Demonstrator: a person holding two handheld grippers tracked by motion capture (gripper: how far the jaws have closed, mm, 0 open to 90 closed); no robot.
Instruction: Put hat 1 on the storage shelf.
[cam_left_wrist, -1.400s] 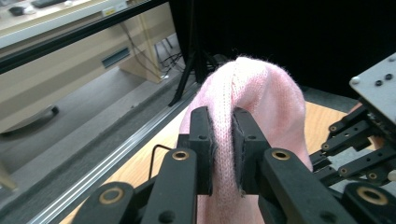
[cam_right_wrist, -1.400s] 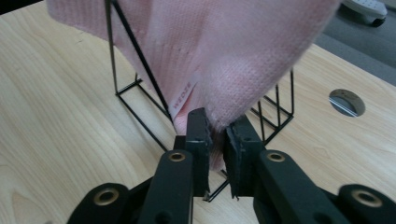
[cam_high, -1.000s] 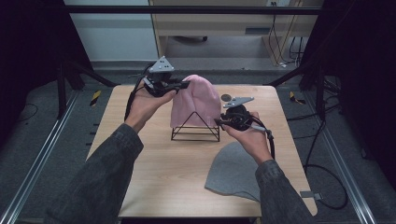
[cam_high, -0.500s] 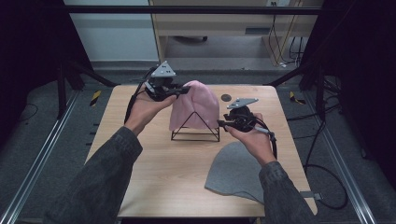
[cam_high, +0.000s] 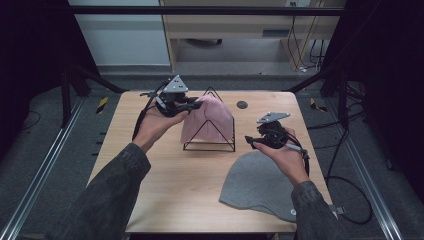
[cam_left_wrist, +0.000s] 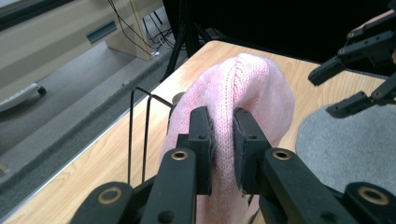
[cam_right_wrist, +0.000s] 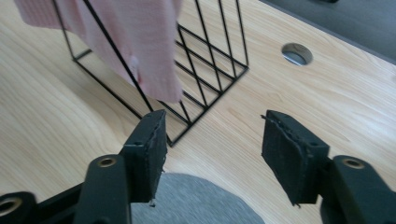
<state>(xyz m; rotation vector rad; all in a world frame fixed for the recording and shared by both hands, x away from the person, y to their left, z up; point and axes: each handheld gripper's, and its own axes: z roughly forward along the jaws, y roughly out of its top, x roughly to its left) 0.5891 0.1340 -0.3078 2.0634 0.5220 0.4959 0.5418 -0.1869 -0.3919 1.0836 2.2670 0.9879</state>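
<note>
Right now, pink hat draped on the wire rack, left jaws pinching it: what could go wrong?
1. The left gripper is shut on a fold of the pink hat; pulling could drag the hat off the wire rack or tip the light rack.
2. The right gripper has just been opening, nothing between its jaws, so nothing steadies the rack.
3. The grey hat lies under the right hand and could get snagged.
</note>
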